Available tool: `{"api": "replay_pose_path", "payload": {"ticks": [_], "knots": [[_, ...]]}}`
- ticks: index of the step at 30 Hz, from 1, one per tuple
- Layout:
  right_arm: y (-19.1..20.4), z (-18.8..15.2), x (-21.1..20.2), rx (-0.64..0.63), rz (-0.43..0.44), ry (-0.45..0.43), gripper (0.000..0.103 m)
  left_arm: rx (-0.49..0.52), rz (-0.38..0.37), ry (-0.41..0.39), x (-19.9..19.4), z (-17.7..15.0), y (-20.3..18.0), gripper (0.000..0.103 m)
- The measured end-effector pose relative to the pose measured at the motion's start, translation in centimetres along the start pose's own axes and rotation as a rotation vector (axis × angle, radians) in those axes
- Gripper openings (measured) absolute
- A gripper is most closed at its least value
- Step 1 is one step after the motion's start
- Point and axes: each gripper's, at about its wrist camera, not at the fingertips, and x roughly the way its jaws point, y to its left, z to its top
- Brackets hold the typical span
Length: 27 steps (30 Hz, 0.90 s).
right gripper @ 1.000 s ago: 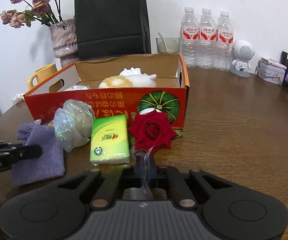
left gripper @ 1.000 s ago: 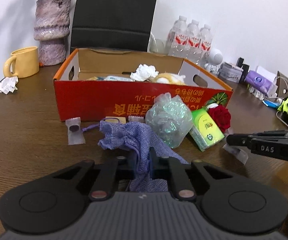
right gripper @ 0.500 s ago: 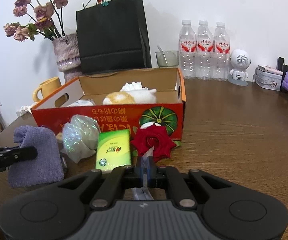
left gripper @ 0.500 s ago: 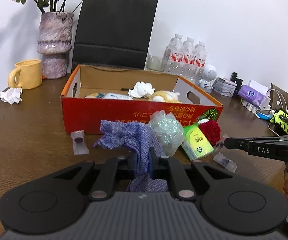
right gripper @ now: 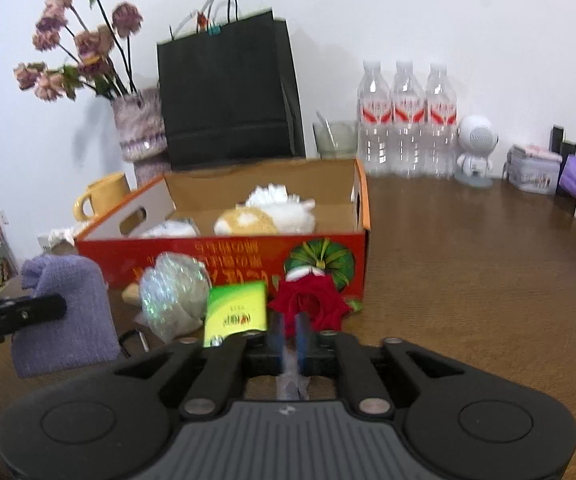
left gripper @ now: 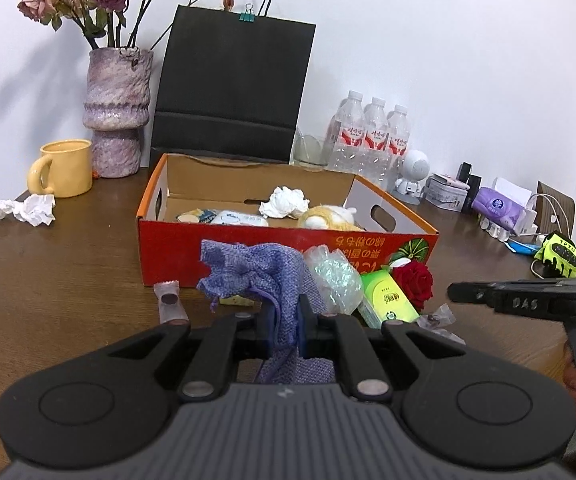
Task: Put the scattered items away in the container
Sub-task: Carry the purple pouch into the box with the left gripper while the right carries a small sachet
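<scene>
My left gripper (left gripper: 286,320) is shut on a purple cloth pouch (left gripper: 260,272) and holds it up in front of the red cardboard box (left gripper: 248,246). The pouch also shows in the right wrist view (right gripper: 68,312). My right gripper (right gripper: 289,336) is shut on a small clear wrapped packet (right gripper: 289,380), lifted near the box front. Before the box lie a crinkly clear bag (left gripper: 333,278), a green tissue pack (left gripper: 387,300), a red rose (left gripper: 415,282) and a wrapped candy (left gripper: 170,304). The box holds a paper ball (left gripper: 286,202) and a plush toy (left gripper: 327,216).
Behind the box stand a black paper bag (left gripper: 232,88), a flower vase (left gripper: 118,112), a yellow mug (left gripper: 64,168) and water bottles (left gripper: 371,140). Crumpled tissue (left gripper: 24,210) lies left. A white speaker figure (right gripper: 475,152), purple tissue pack (left gripper: 499,208) and cables sit right.
Both grippers have risen and pulled back from the box, lifting the purple pouch and the clear packet off the table. Both stay shut.
</scene>
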Motion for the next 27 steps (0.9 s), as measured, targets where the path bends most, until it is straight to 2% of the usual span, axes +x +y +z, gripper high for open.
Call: {"api": "replay_pose_path", "payload": {"ticks": [2,3,6,8,9,10,11,19,27], "knots": [[-0.1,-0.3,0.8,-0.008,-0.011,0.038,0.065,-0.004,-0.003,0.011,0.2,-0.2,0.1,0.011],[0.0,-0.5,1.4,-0.017,-0.022,0.052,0.070,-0.009,-0.004,0.017,0.3,-0.3,0.2,0.011],[-0.1,-0.9,3.0,-0.023,-0.049,0.093,0.070,-0.016,-0.003,0.028,0.6,-0.5,0.4,0.011],[-0.4,-1.1,4.1,0.004,-0.046,0.128,0.069,-0.023,-0.002,0.035,0.8,-0.6,0.6,0.011],[-0.5,-1.2,4.3,0.008,-0.046,0.122,0.064,-0.025,-0.001,0.037,0.9,-0.7,0.6,0.011],[-0.5,-1.2,4.3,0.005,-0.045,0.113,0.036,-0.026,-0.001,0.039,0.9,-0.7,0.7,0.011],[-0.6,-1.2,4.2,0.010,-0.036,0.108,0.013,-0.029,-0.003,0.041,1.0,-0.8,0.7,0.011],[-0.5,-0.9,1.9,0.021,-0.012,0.024,0.009,-0.020,-0.013,0.016,0.3,-0.3,0.5,0.011],[-0.3,1.7,-0.1,0.023,0.019,-0.071,0.009,-0.001,-0.025,-0.021,0.0,1.4,0.2,0.011]]}}
